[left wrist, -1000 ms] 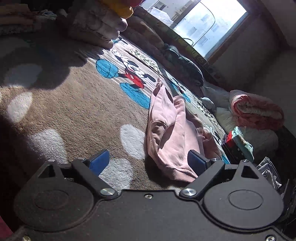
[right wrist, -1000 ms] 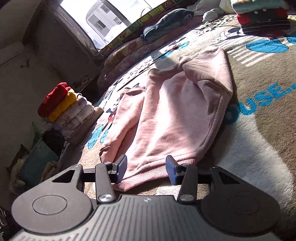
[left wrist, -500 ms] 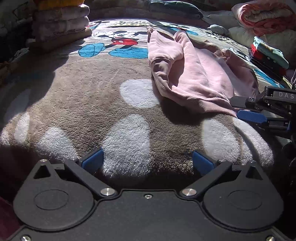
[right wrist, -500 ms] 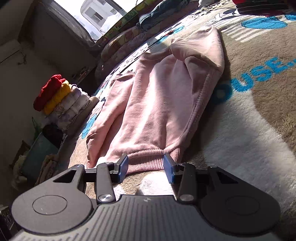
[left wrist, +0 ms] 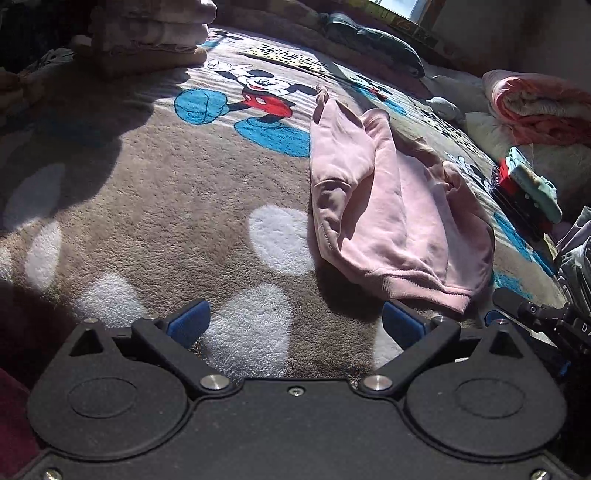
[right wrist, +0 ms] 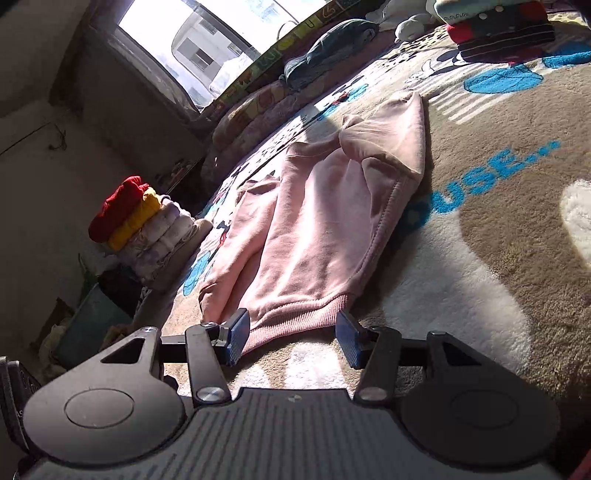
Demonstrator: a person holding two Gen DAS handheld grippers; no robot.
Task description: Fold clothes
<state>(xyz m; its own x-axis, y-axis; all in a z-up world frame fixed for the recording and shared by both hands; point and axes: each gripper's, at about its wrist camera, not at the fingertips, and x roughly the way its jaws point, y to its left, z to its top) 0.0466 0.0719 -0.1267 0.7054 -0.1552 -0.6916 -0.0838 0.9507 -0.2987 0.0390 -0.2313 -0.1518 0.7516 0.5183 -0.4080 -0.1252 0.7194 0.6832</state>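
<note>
A pink sweatshirt [left wrist: 399, 206] lies partly folded on a brown cartoon-print blanket [left wrist: 155, 206], with its ribbed hem toward me. My left gripper [left wrist: 295, 324] is open and low over the blanket, just left of the hem corner and holding nothing. Its right pad [left wrist: 400, 325] sits close to the hem. In the right wrist view the sweatshirt [right wrist: 314, 229] stretches away from me. My right gripper [right wrist: 291, 334] is open, and the ribbed hem lies just ahead between its blue pads. The right gripper [left wrist: 535, 317] also shows at the right edge of the left wrist view.
Folded clothes are stacked at the blanket's left side [right wrist: 140, 218] and at its far right [right wrist: 498, 33]. A dark green garment [right wrist: 328, 48] lies under the window [right wrist: 207, 44]. A rolled pink-red quilt [left wrist: 535, 103] sits at the far right, and a green bin [right wrist: 92, 317] is beside the bed.
My left gripper has swung and moved in toward the hem's left corner. My right gripper has stayed at the hem, its fingers a little farther apart. The sweatshirt has not moved.
</note>
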